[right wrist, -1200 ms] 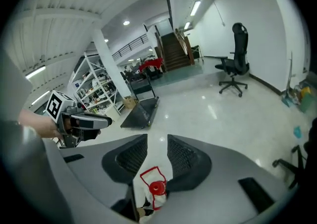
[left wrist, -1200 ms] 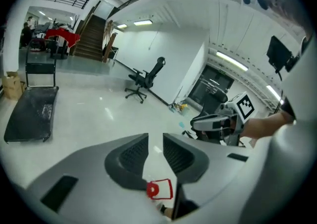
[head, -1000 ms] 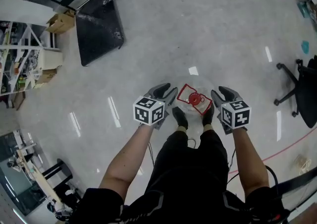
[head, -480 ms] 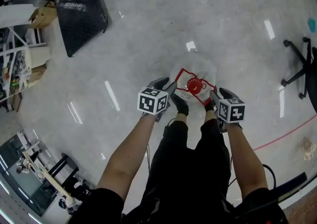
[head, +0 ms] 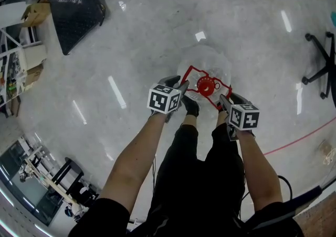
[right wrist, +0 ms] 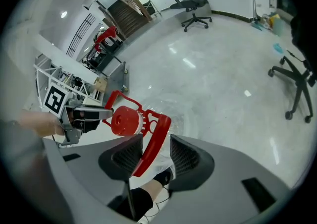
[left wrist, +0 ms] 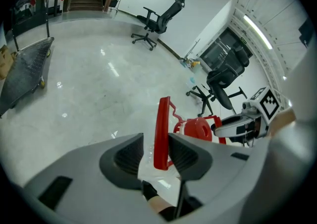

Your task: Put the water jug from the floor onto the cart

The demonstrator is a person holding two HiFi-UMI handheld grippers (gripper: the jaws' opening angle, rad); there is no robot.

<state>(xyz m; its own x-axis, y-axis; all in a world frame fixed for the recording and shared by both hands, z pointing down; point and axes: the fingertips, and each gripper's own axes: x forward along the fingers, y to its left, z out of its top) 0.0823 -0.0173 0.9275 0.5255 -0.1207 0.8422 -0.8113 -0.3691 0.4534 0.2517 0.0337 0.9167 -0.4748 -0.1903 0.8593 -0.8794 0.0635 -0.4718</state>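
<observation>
Water jug (head: 209, 62) stands on the floor (head: 136, 47) directly below me, its red handle frame (left wrist: 161, 129) spanning the gap between my two hands. My left gripper (left wrist: 156, 151) straddles the frame's left bar and my right gripper (right wrist: 156, 153) its right bar. Both sets of jaws have just been opening and stand wide, pads not yet clamped. Neither hand is nearer. Each bar runs along its jaws' length, so I judge a plain squeeze comes next. The cart (head: 73, 10) lies far left.
</observation>
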